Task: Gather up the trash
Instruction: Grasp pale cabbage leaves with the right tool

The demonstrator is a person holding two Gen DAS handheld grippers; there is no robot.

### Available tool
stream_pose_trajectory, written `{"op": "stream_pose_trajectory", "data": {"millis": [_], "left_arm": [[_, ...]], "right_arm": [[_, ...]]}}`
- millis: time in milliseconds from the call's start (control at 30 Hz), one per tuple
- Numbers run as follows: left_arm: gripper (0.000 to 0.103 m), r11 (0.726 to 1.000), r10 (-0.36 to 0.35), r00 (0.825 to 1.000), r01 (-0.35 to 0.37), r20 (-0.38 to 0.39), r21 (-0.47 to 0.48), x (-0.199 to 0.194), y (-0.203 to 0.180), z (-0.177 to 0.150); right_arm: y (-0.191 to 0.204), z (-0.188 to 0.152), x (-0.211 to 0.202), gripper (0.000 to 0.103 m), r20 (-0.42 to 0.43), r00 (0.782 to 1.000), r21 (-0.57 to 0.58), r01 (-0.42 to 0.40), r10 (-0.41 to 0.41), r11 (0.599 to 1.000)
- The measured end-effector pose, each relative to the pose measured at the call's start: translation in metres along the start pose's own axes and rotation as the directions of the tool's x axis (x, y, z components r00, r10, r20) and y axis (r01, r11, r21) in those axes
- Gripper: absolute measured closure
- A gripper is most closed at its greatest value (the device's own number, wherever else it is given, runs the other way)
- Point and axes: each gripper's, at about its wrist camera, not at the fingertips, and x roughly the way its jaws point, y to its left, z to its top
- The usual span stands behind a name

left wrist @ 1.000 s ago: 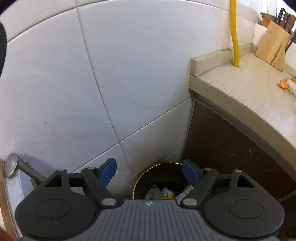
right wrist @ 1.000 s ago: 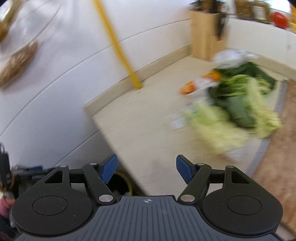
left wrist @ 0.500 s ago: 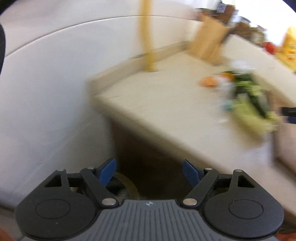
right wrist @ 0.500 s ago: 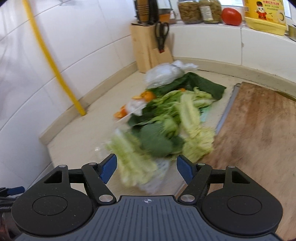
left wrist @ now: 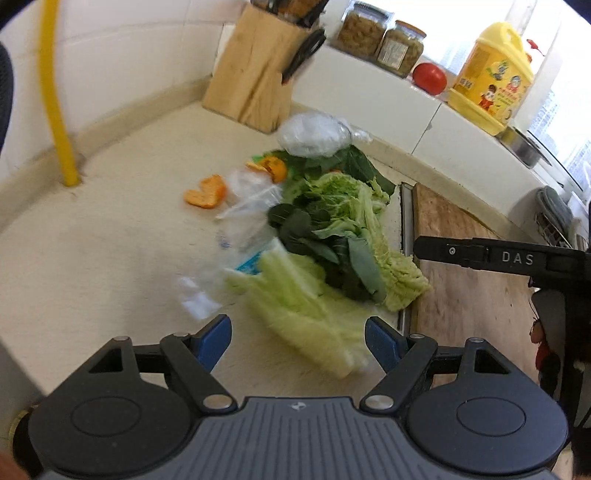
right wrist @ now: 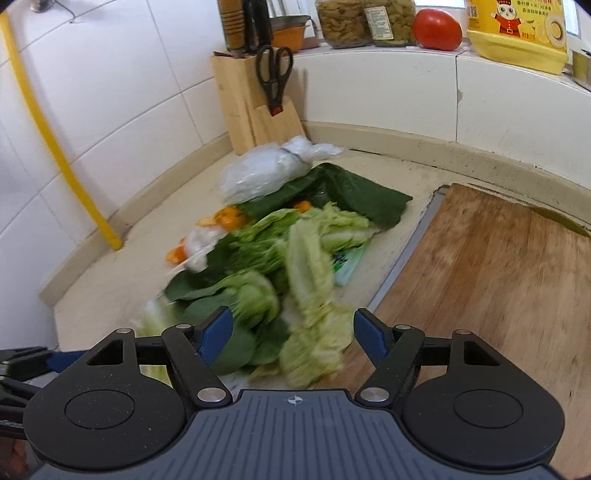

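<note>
The trash is a heap of greens [left wrist: 332,236] on the beige counter [left wrist: 110,251], lying just left of a wooden board [right wrist: 480,280]. Pale cabbage leaves [left wrist: 306,314] form its near end, dark leaves [right wrist: 332,192] its far end. Clear plastic wrap [left wrist: 247,206] and orange peel [left wrist: 205,192] lie against the heap's left side, and a knotted plastic bag [right wrist: 266,170] rests on top at the back.

The left gripper [left wrist: 297,336] hovers over the near cabbage, its jaws spread wide and empty. The right gripper [right wrist: 291,332] hangs above the heap's near edge, jaws likewise spread and holding nothing.

Behind the heap a knife block [right wrist: 251,107] stands in the corner with scissors [right wrist: 273,74] in it. A yellow pipe [left wrist: 55,92] rises from the counter at left. On the ledge sit jars [left wrist: 380,40], a tomato [right wrist: 436,27] and a yellow bottle [left wrist: 491,77].
</note>
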Motion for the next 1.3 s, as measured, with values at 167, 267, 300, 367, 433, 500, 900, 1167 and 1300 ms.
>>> {"op": "stream_pose_trajectory", "data": {"millis": [167, 267, 300, 367, 433, 500, 900, 1167, 1300], "left_arm": [[0.026, 0.998, 0.026, 0.999, -0.027, -0.023, -0.048, 0.031, -0.009, 0.003], [0.026, 0.996, 0.061, 0.998, -0.063, -0.028, -0.056, 0.043, -0.012, 0.003], [0.026, 0.995, 0.076, 0.997, -0.077, -0.024, -0.064, 0.047, -0.013, 0.003], [0.027, 0.992, 0.094, 0.995, -0.096, -0.020, -0.082, 0.051, -0.012, 0.003], [0.027, 0.990, 0.111, 0.994, -0.112, -0.019, -0.090, 0.054, -0.011, 0.002], [0.027, 0.988, 0.126, 0.992, -0.126, -0.010, -0.084, 0.057, -0.011, 0.000], [0.033, 0.986, 0.168, 0.986, -0.168, 0.017, -0.010, 0.068, -0.024, 0.000], [0.068, 0.997, 0.059, 0.998, -0.059, -0.016, -0.045, 0.044, -0.013, -0.012], [0.067, 0.999, 0.017, 0.999, -0.019, -0.051, -0.046, 0.038, -0.010, -0.027]], "right_arm": [[-0.016, 0.011, 0.020, 0.025, -0.019, 1.000, -0.009, -0.017, 0.017, 1.000], [-0.021, 0.018, 0.038, 0.025, -0.038, 0.999, -0.028, -0.034, 0.033, 0.999], [-0.021, 0.020, 0.044, 0.025, -0.045, 0.998, -0.032, -0.039, 0.038, 0.999], [-0.023, 0.023, 0.055, 0.027, -0.061, 0.997, -0.037, -0.053, 0.051, 0.998], [-0.022, 0.025, 0.065, 0.027, -0.071, 0.996, -0.046, -0.065, 0.062, 0.997], [-0.021, 0.027, 0.073, 0.028, -0.075, 0.995, -0.059, -0.073, 0.068, 0.996], [-0.010, 0.019, 0.090, 0.076, -0.123, 0.987, -0.110, -0.117, 0.103, 0.987], [-0.029, -0.001, 0.053, 0.089, -0.151, 0.941, 0.082, -0.293, 0.302, 0.953], [-0.028, -0.012, 0.044, 0.084, -0.162, 0.933, 0.092, -0.310, 0.322, 0.946]]}}
